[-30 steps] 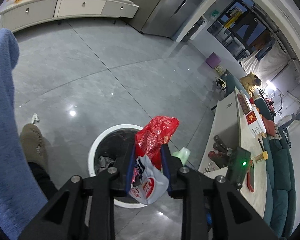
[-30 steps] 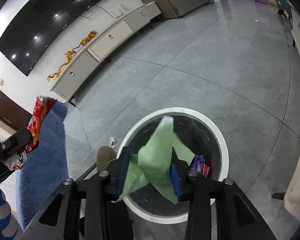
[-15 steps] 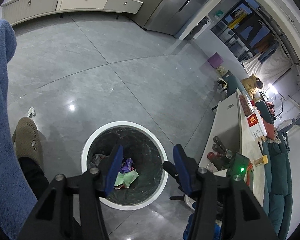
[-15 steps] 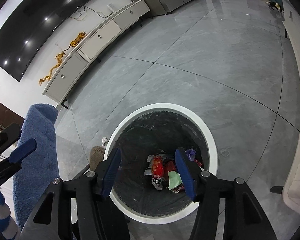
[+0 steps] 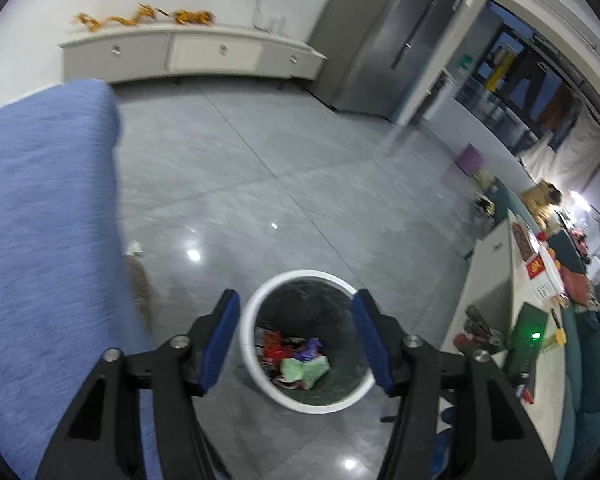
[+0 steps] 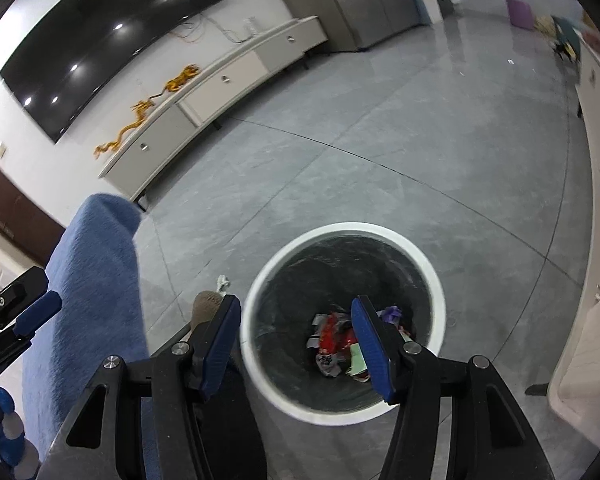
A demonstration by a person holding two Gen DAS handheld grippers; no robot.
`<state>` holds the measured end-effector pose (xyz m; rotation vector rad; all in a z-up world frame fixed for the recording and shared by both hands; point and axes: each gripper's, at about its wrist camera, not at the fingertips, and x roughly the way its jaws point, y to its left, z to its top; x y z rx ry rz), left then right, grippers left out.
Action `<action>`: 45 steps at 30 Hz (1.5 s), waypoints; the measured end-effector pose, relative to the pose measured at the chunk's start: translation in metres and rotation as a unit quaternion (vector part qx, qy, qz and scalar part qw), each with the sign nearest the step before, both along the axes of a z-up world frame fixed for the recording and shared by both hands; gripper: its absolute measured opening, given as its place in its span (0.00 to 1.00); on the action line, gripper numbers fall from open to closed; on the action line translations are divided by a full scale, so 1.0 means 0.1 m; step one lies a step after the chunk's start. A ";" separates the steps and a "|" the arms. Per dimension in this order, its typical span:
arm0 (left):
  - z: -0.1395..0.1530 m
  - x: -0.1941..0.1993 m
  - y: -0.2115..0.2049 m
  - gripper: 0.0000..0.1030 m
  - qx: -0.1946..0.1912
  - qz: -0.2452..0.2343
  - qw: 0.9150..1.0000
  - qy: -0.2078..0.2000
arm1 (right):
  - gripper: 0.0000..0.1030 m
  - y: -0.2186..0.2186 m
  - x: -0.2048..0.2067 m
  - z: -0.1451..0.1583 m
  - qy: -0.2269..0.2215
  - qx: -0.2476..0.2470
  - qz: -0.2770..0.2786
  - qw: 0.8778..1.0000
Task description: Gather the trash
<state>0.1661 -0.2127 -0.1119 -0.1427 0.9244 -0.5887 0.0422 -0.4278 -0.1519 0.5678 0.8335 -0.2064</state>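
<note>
A round white bin (image 5: 256, 312) (image 6: 432, 276) with a dark liner stands on the grey tiled floor below both grippers. Inside it lie a red wrapper (image 5: 274, 350) (image 6: 332, 338), a green wrapper (image 5: 304, 370) and other scraps. My left gripper (image 5: 296, 320) hangs above the bin, its blue-padded jaws still opening and nothing between them. My right gripper (image 6: 296, 324) hovers over the bin's near left rim, open and empty. The left gripper also shows at the left edge of the right wrist view as a blue fingertip (image 6: 38, 312).
A person's blue sleeve (image 5: 40, 240) (image 6: 96, 292) and a tan slipper (image 6: 206, 308) are left of the bin. A small white scrap (image 5: 135, 249) (image 6: 223, 282) lies on the floor. A low white cabinet (image 5: 188, 58) lines the far wall; a white table (image 5: 492, 292) with clutter stands right.
Both grippers opened and let go: the red and white wrappers and the green wrapper dropped into the bin. Both grippers then rose and drew back, so the bin looks smaller.
</note>
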 end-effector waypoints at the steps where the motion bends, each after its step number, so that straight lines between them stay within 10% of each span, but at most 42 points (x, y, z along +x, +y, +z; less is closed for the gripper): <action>1: 0.03 -0.05 0.12 0.59 0.003 0.012 1.000 -0.007 | 0.55 0.07 0.00 0.04 -0.002 -0.006 0.008 1.000; 26: 0.74 -1.03 2.12 0.61 0.077 0.232 0.951 -0.187 | 0.74 1.85 -0.07 0.84 -0.074 -0.133 0.142 0.978; 45: 0.79 -1.16 2.13 0.61 0.114 0.268 0.934 -0.204 | 1.00 1.96 -0.19 0.88 -0.101 -0.207 0.117 0.966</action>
